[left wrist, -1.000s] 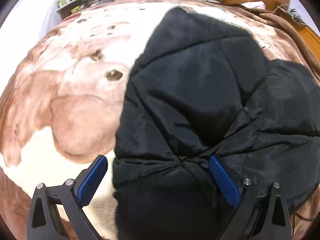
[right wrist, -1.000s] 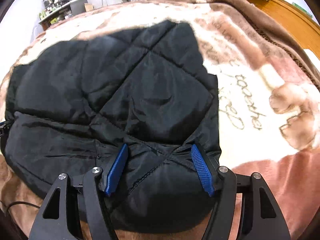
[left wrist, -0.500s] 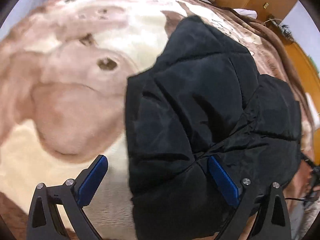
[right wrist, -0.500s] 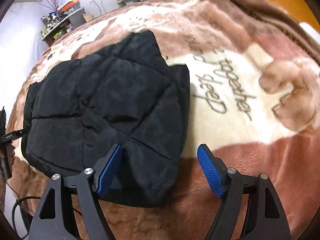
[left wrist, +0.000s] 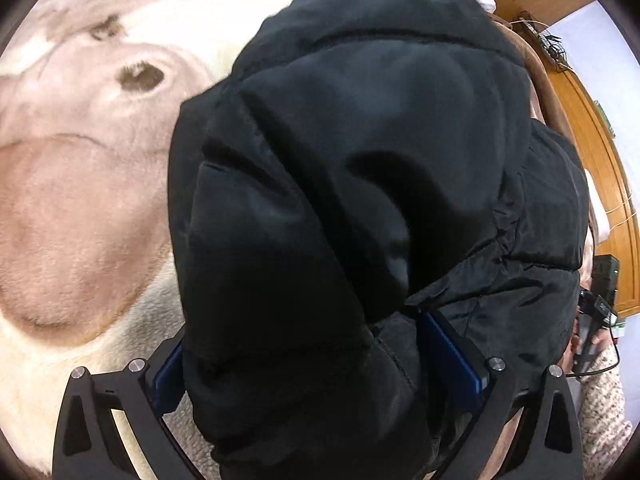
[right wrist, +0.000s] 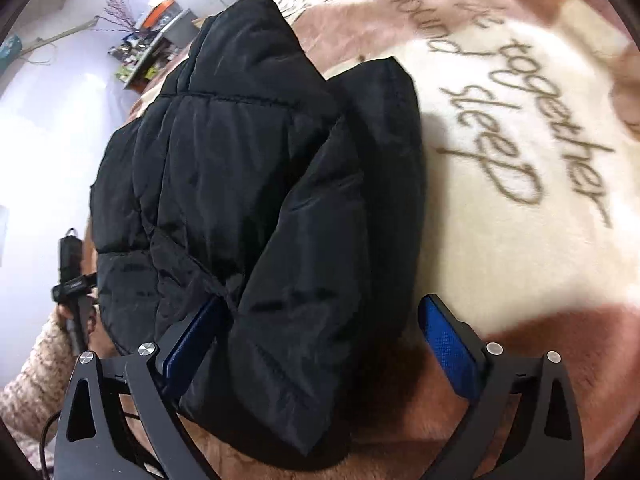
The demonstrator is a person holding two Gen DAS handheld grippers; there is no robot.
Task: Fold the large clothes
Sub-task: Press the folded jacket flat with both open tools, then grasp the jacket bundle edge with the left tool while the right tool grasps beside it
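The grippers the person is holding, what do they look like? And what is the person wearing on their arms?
Each gripper, left and right, has two black fingers with cut-out holes, round silver screw heads, and flat blue textured pads. A thin black cable runs from the handle of the right one. The person wears a fuzzy, speckled, pinkish-cream knit sleeve.

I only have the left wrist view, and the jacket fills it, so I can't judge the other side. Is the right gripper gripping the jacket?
Observer: No. The right gripper is open. Its jaws have just been opening, and the near corner of the black jacket lies between them, not clamped.
Operator: What lies beside the jacket there?
Observer: Bare blanket, cream with brown script lettering, beyond the jacket's edge.
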